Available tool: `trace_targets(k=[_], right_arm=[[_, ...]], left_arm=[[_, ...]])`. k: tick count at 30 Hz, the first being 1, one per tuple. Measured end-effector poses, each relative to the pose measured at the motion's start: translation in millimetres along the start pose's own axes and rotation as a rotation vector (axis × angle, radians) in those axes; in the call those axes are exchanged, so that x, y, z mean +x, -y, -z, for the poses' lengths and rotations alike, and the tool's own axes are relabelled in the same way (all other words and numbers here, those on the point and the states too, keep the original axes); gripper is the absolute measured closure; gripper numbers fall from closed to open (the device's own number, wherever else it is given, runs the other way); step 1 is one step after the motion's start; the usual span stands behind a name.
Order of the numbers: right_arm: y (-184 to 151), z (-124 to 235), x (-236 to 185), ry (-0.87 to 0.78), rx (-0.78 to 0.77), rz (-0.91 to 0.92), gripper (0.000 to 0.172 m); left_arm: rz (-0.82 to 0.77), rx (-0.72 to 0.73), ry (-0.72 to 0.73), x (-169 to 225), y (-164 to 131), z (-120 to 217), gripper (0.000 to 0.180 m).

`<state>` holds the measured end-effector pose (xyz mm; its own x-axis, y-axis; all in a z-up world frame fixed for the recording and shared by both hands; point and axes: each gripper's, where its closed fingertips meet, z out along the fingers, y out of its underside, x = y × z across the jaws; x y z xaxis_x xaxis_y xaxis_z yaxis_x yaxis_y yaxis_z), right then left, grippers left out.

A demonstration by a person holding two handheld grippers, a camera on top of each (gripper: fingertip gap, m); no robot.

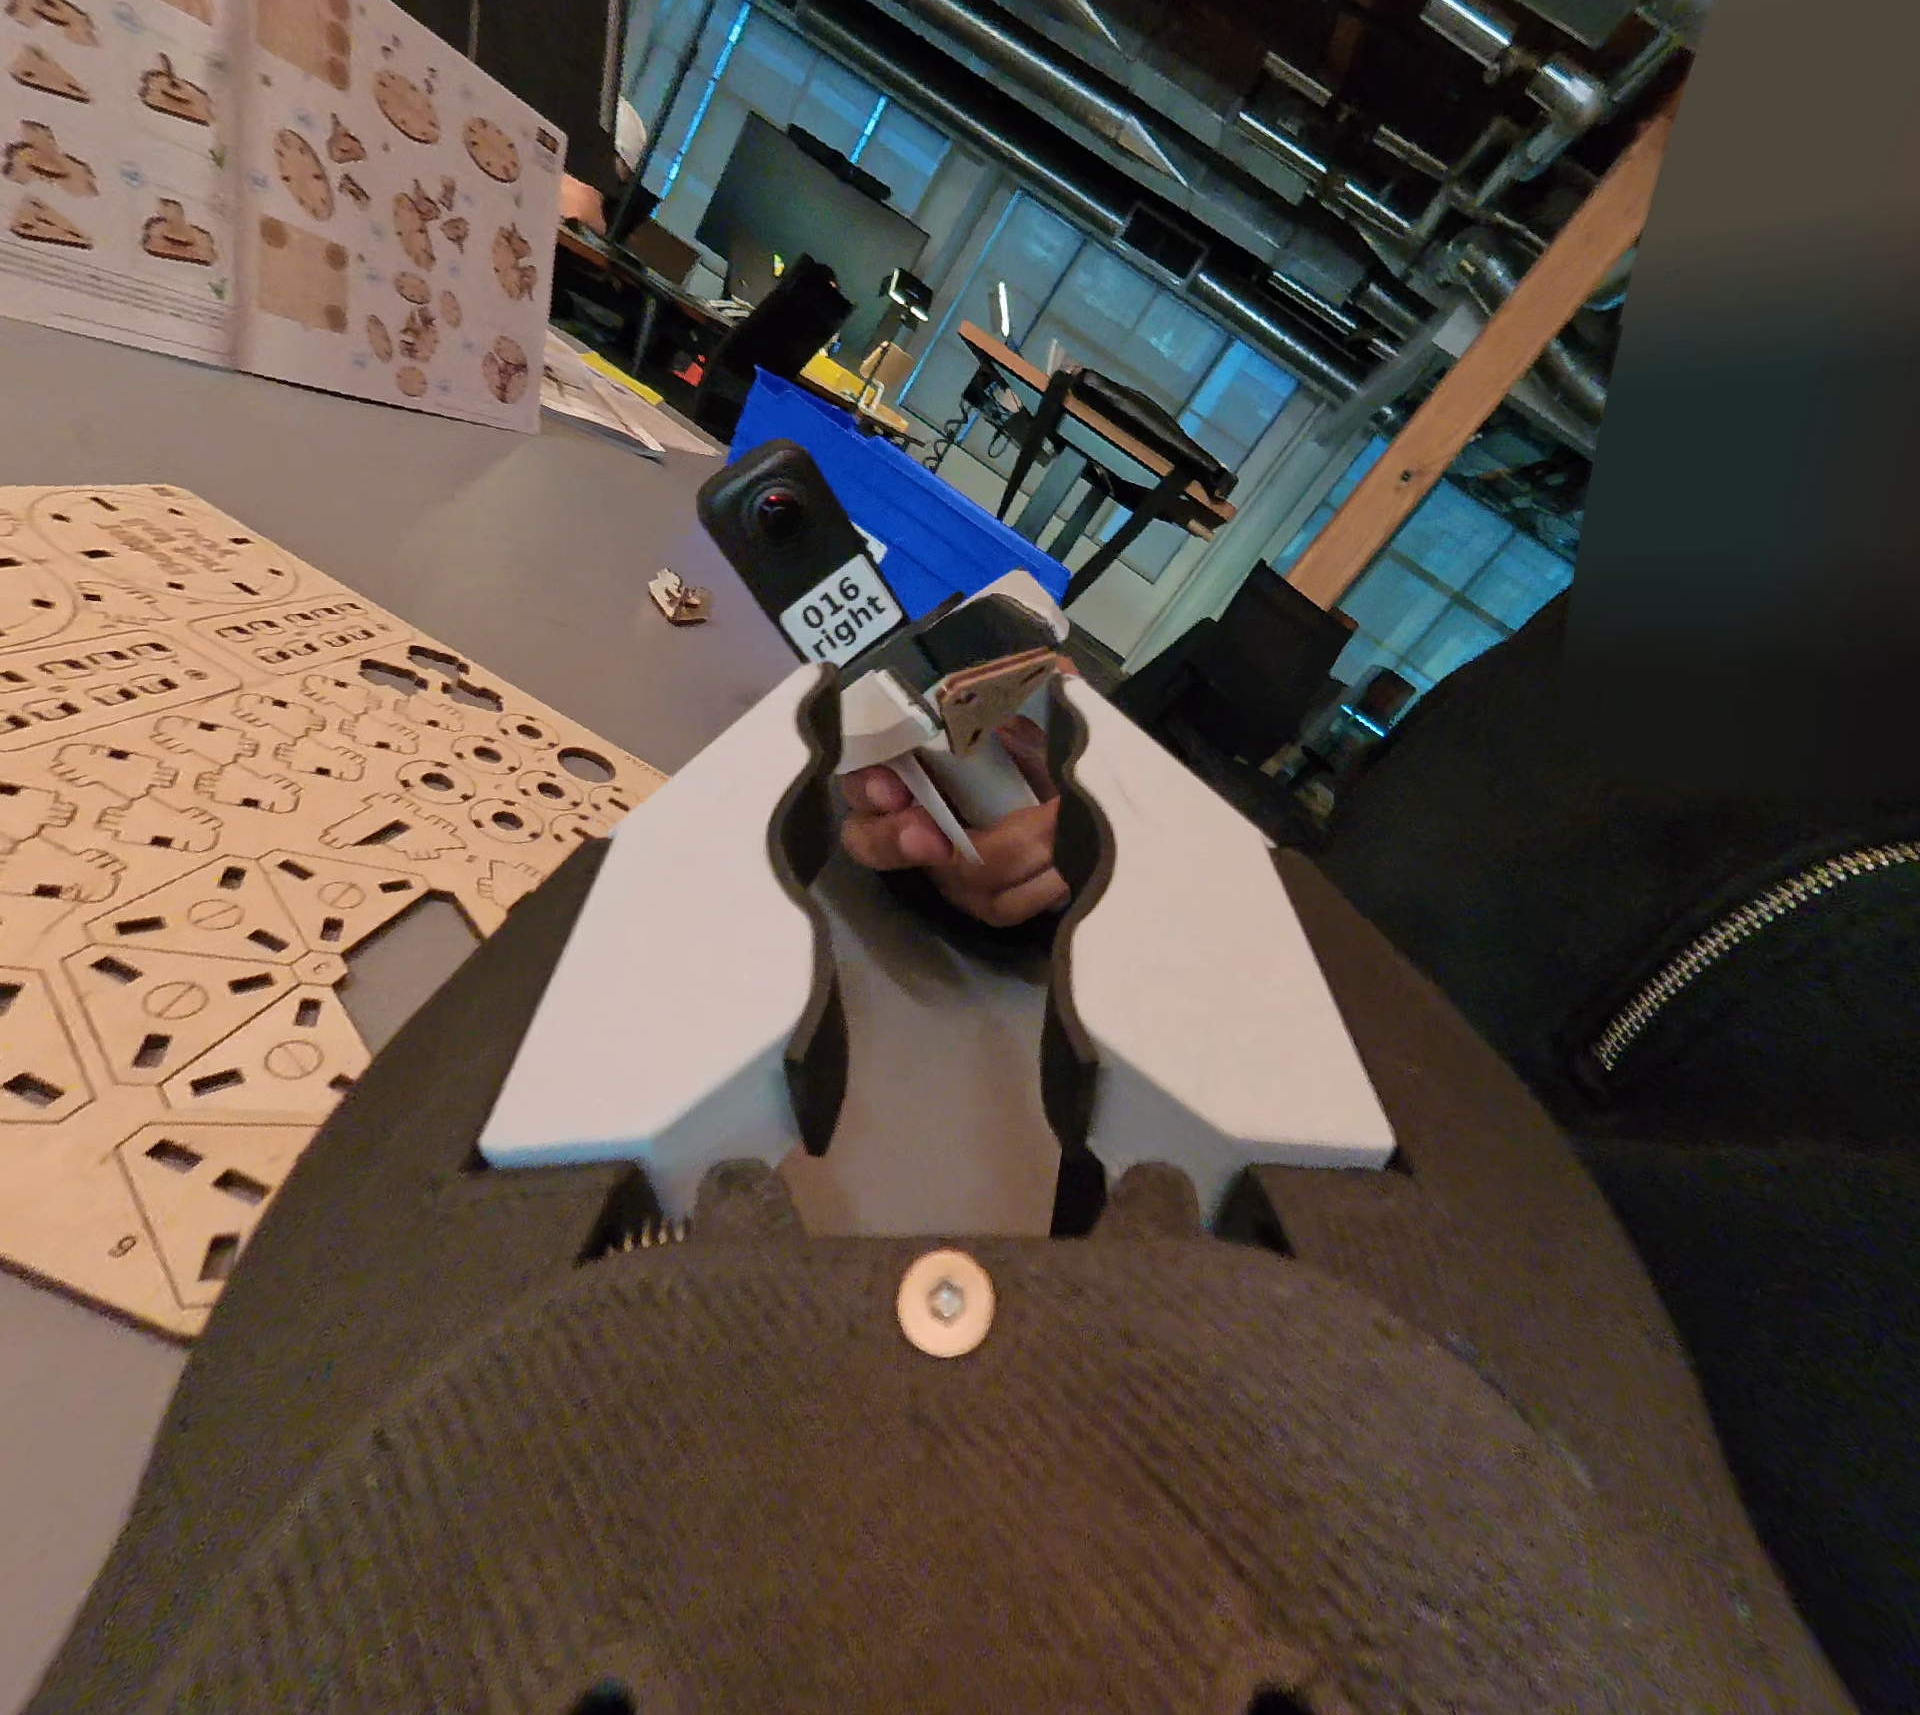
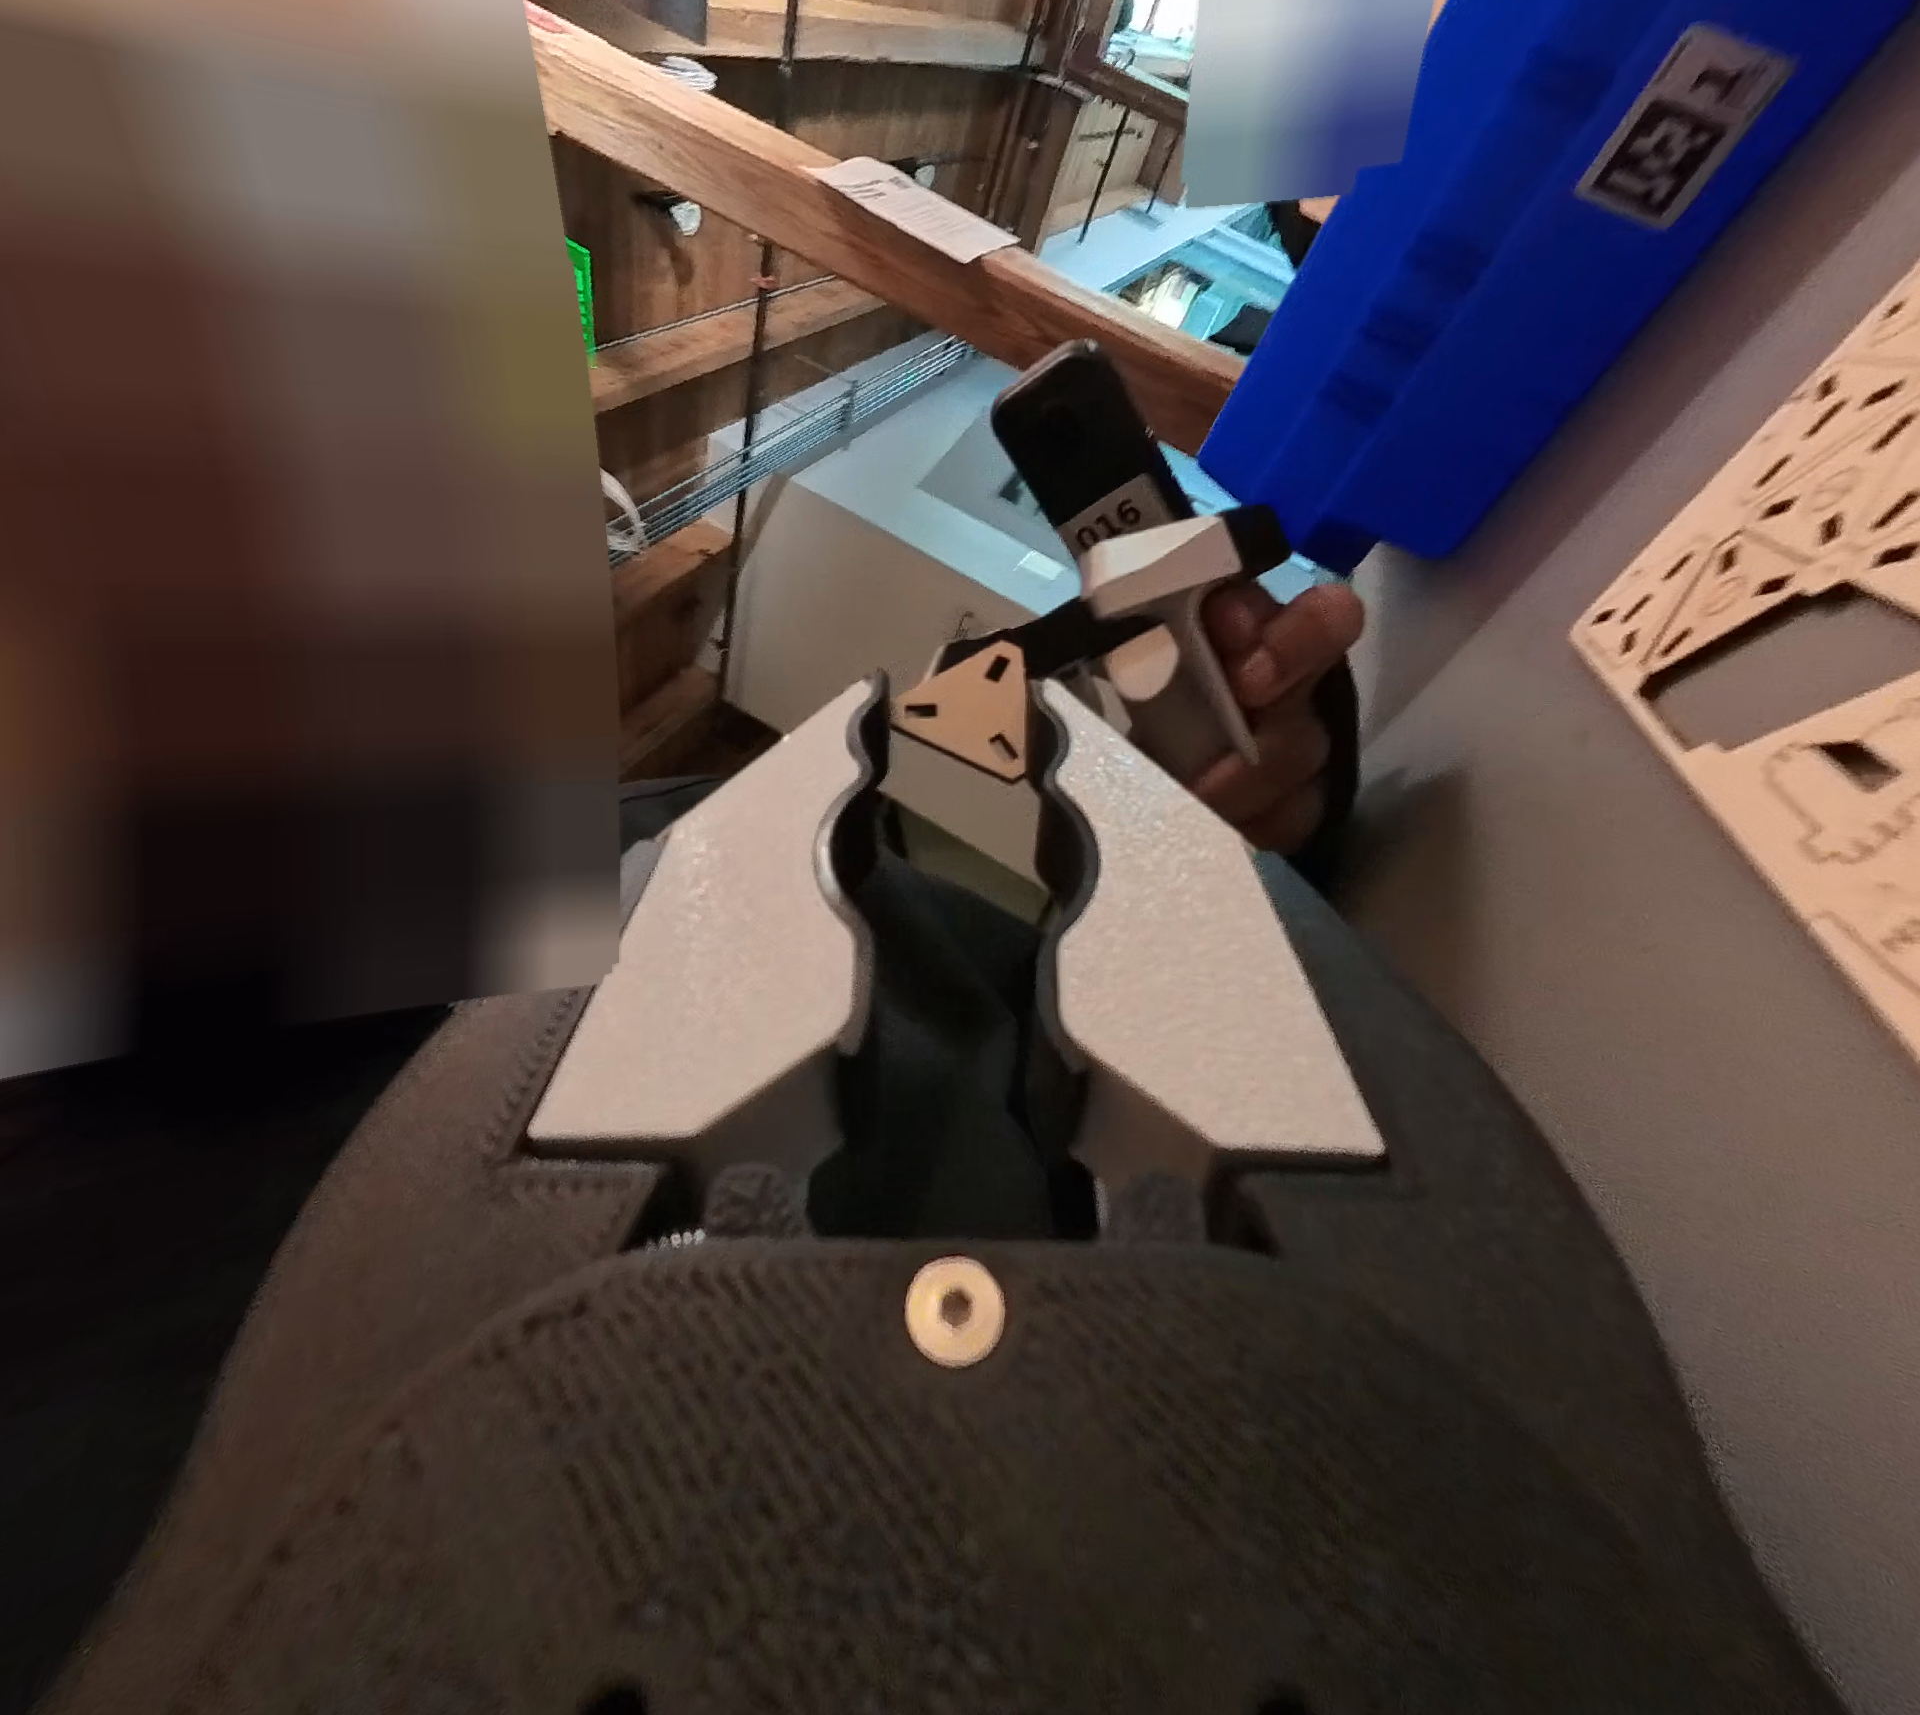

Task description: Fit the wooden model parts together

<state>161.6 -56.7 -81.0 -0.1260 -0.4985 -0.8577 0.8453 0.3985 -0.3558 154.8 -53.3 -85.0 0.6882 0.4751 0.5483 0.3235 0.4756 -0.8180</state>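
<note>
My right gripper (image 2: 961, 720) is shut on a small triangular wooden part (image 2: 971, 715) with slots near its corners; both pads press on its edges. The left wrist view shows the same part (image 1: 1003, 694) gripped at the tips of the right gripper (image 1: 997, 678), which a hand holds up above the table. My left gripper (image 1: 945, 699) is open and faces the part, which shows in the gap between its fingers. In the right wrist view, one black finger (image 2: 1060, 639) of the left gripper (image 1: 945, 699) reaches the part's upper corner; its pads do not clamp it.
A laser-cut wooden sheet (image 1: 208, 834) lies on the grey table (image 1: 520, 522) at left; a similar sheet (image 2: 1787, 626) shows at right. An open instruction booklet (image 1: 260, 159) stands behind it. A small loose wooden piece (image 1: 681, 600) lies near a blue bin (image 1: 894, 502).
</note>
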Motion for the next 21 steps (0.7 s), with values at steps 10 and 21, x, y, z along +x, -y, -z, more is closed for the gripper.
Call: trace_targets(k=[10,21], right_arm=[[4,10,8,-0.13,-0.026,0.118,0.15],[-2,37,15,-0.688,-0.564,1.232,0.137]], left_arm=[[-0.008,0.018,0.0,0,4,6,0.18],[0.251,-0.098,0.071,-25,-17,3,0.18]])
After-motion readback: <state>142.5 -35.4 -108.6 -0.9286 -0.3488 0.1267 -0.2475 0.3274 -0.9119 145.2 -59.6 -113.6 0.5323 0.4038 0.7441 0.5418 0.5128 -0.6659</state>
